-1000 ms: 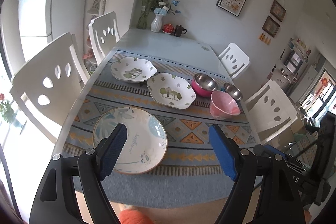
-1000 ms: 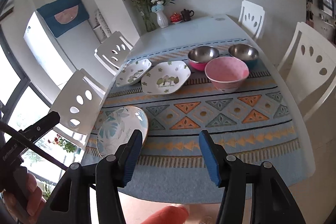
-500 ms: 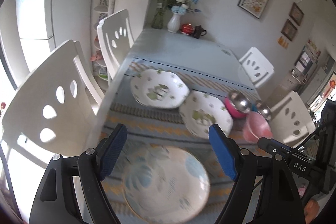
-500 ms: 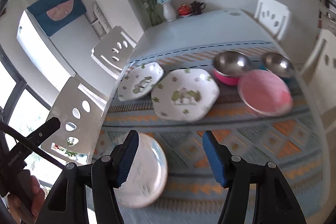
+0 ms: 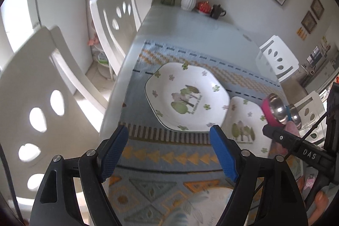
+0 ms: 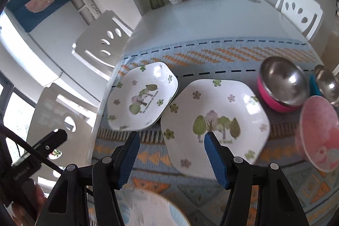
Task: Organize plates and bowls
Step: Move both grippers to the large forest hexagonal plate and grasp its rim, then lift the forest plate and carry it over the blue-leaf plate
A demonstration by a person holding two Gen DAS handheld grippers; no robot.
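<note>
Nothing looks sorted yet: both white octagonal tree-print plates (image 6: 142,96) (image 6: 214,120), the pink-sided steel bowl (image 6: 282,86) and pink bowl (image 6: 320,132) lie separate; the left gripper (image 5: 169,154), empty, is narrowing; the right gripper (image 6: 171,158) hangs half-wide, empty.

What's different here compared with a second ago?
Both tools moved forward over the table, past the round plate toward the two flowered plates. The left tool is closing slightly; the right tool stands open. Neither holds anything. The dishes stayed put.
</note>
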